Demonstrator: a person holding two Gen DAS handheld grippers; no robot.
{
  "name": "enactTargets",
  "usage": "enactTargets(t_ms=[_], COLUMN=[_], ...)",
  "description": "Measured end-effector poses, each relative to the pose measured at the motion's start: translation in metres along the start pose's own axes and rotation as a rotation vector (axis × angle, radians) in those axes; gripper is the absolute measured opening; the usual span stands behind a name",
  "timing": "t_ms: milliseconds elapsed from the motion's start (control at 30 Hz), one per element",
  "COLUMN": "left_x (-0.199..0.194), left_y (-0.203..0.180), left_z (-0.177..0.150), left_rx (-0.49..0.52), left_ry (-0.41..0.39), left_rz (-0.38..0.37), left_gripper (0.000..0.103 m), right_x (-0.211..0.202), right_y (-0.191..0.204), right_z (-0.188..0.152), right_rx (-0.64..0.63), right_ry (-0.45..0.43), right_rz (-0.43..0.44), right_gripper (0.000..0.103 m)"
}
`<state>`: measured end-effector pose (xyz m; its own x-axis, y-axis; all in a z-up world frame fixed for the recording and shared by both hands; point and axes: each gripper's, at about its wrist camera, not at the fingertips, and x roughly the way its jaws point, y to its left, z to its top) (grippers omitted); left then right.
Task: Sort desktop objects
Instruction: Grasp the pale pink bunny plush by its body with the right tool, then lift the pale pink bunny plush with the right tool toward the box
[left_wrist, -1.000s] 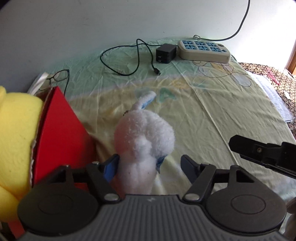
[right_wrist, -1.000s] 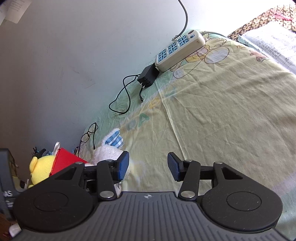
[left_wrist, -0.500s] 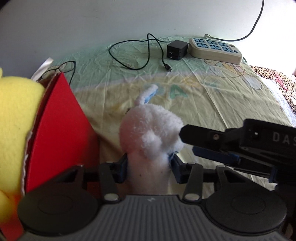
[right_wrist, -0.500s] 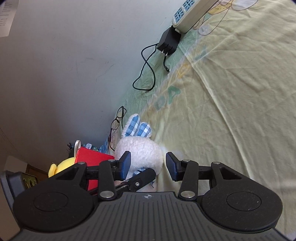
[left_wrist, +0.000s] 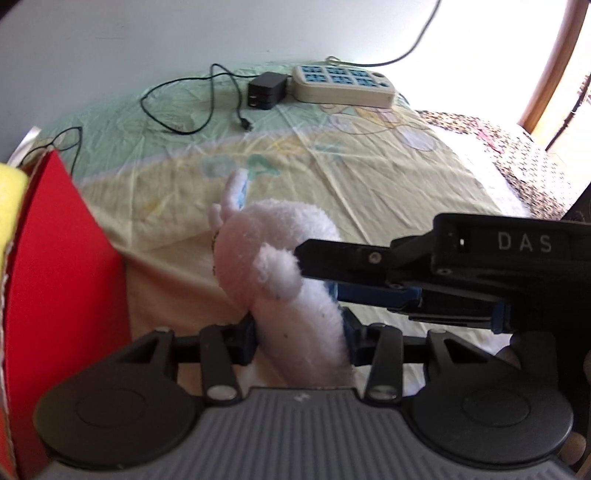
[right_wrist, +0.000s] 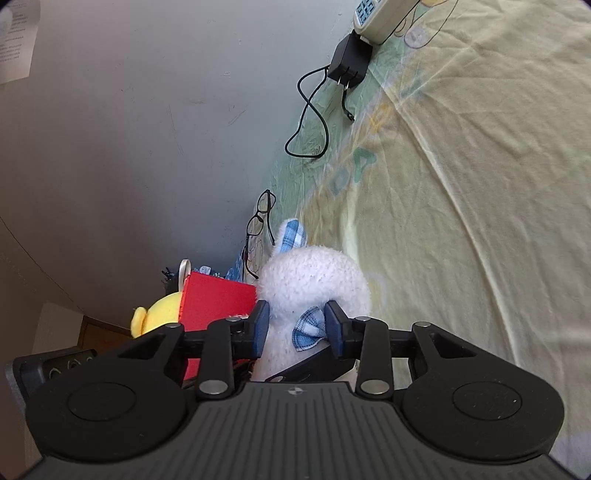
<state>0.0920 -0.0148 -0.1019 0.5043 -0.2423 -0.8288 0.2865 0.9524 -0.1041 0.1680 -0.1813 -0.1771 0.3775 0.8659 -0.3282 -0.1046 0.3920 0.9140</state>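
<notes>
**Both grippers clamp the white plush rabbit beside the red box**

The left gripper has its blue pads pressed into the lower body of the white plush rabbit, pinching it between the two fingers. The rabbit stands roughly upright over the pale yellow-green bedsheet, one ear with a blue checked lining pointing up and away from the camera.

The right gripper is squeezed onto the same toy from the side, its pads flanking the blue checked bow at the rabbit's neck. In the left wrist view the right gripper's black body (lettered "DAS") reaches in from the right, one finger touching the rabbit's fluffy tail.

Just to the left of the rabbit stands a red box, its near wall close against the toy; whether the two touch cannot be told. A yellow plush toy sits at the far side of the box, only partly in view.

Further back on the sheet, near the grey wall, lies a black power adapter with its thin cable looping across the fabric. Right beside it sits a beige power strip with blue sockets. A pair of black-framed glasses rests at the sheet's edge, between the rabbit's ear and the wall. A dark patterned cloth covers the surface beyond the sheet's right side.
</notes>
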Motion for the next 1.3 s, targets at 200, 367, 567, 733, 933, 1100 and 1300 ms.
enactTargets(t_ms=[200, 367, 567, 733, 933, 1100, 1300], left_x=[-0.01, -0.01, -0.013, -0.027, -0.027, -0.006, 0.005], left_y=[-0.04, -0.042, -0.014, -0.003, -0.004, -0.004, -0.002], left_z=[-0.029, -0.049, -0.064, -0.067, -0.064, -0.063, -0.059], left_rx=[0.085, 0.115, 0.044, 0.064, 0.095, 0.047, 0.032], left_ry=[0.028, 0.068, 0.075, 0.03, -0.006, 0.042, 0.035], left_rz=[-0.186, -0.285, -0.256, -0.163, -0.116, -0.148, -0.142], left_gripper=[0.046, 0.047, 0.066, 0.082, 0.093, 0.092, 0.082], right_x=[-0.061, -0.077, -0.067, -0.07, -0.06, -0.037, -0.02], right_y=[0.01, 0.022, 0.03, 0.03, 0.021, 0.017, 0.014], right_z=[-0.025, -0.049, -0.064, -0.063, -0.064, -0.065, -0.062], right_rx=[-0.066, -0.153, -0.185, -0.213, -0.237, -0.232, -0.211], right_ry=[-0.027, -0.008, 0.023, -0.032, 0.001, 0.029, 0.05], right_rz=[-0.134, -0.245, -0.183, -0.192, -0.206, -0.198, -0.187], right_gripper=[0.039, 0.039, 0.039, 0.039, 0.043, 0.046, 0.053])
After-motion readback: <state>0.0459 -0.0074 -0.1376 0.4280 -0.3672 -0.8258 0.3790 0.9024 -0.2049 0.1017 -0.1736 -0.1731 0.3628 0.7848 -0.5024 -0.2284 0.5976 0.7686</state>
